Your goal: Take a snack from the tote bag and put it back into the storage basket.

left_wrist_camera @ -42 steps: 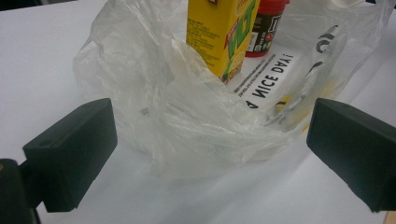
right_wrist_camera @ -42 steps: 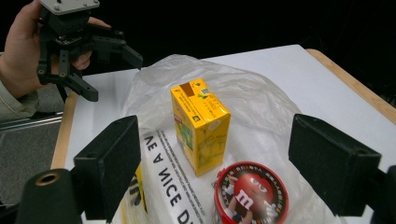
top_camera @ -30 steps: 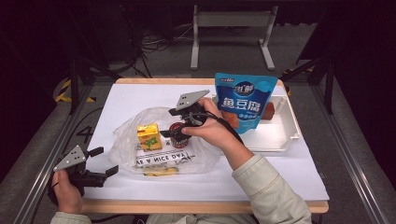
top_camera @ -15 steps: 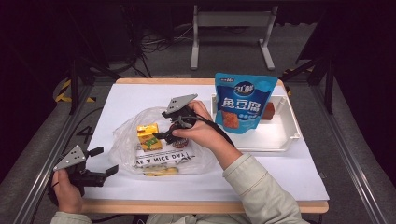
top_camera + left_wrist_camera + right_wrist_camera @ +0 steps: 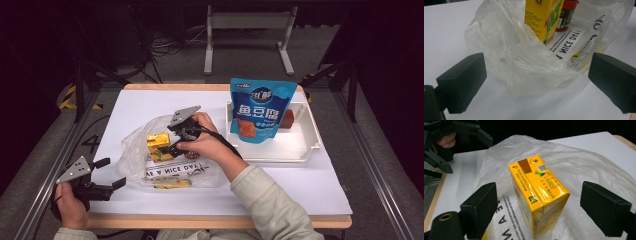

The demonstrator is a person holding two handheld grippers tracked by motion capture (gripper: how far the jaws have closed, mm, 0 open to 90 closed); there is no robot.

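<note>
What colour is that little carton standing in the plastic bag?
The drink carton is bright yellow, with a brown patch on top and some green print; the right gripper view shows it best.

Plastic bag [image 5: 529, 62]: black capital print, "NICE DAY!" in the left gripper view, "A NICE DAY" in the high view.
Blue pouch [image 5: 261, 110]: large white Chinese characters "鱼豆腐".
Yellow carton [image 5: 537, 192]: a QR code on top; the small print is not readable.
Red-capped bottle [image 5: 567, 15]: label too small to read.

High overview; two close carton [image 5: 537, 195] views
</note>
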